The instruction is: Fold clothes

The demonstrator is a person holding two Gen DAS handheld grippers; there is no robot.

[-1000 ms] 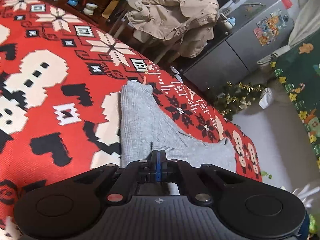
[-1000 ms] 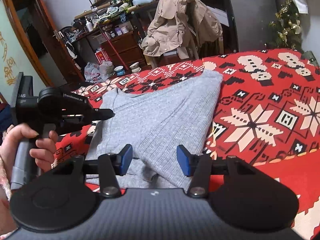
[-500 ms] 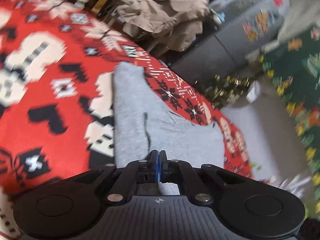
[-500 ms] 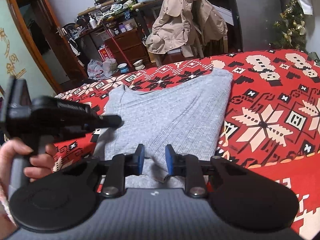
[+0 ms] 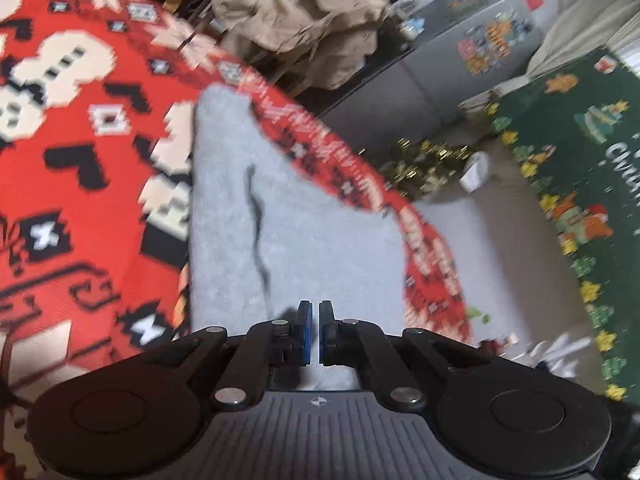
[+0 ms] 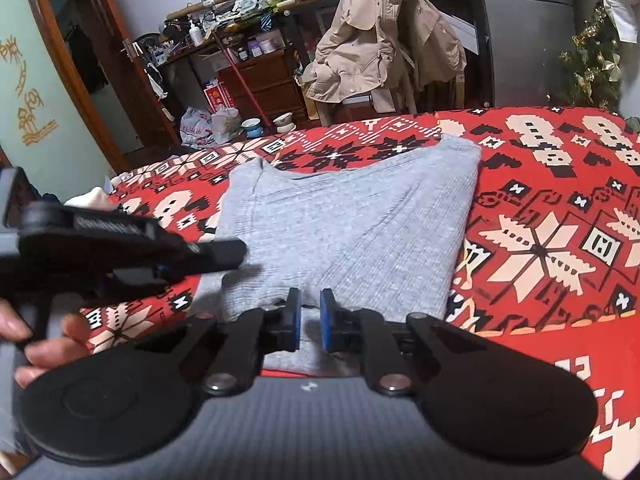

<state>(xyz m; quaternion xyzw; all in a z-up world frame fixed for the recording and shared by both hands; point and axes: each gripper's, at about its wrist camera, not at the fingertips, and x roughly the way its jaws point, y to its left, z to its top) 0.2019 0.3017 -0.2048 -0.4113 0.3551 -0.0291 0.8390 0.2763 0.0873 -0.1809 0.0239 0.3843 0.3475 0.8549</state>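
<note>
A grey knit top [image 6: 344, 220] lies flat and folded on the red patterned blanket [image 6: 552, 240]; it also shows in the left wrist view [image 5: 296, 232]. My left gripper [image 5: 314, 334] hovers over the top's near edge, its blue pads slightly apart with nothing between them. From the right wrist view the left gripper [image 6: 224, 254] sits at the top's left side. My right gripper [image 6: 310, 320] is over the near hem, its pads a narrow gap apart, with cloth below that gap; whether it pinches the cloth does not show.
A beige coat [image 6: 384, 36] hangs on a chair past the bed's far edge. A grey fridge [image 5: 460, 76] and tinsel [image 5: 424, 160] stand beyond the bed. A green Christmas rug [image 5: 580, 184] covers the floor. Cluttered shelves [image 6: 240, 20] fill the back left.
My left gripper's pads went from pressed together to slightly apart, and it swung over the top. My right gripper's pads closed from wide open to a narrow gap at the hem.
</note>
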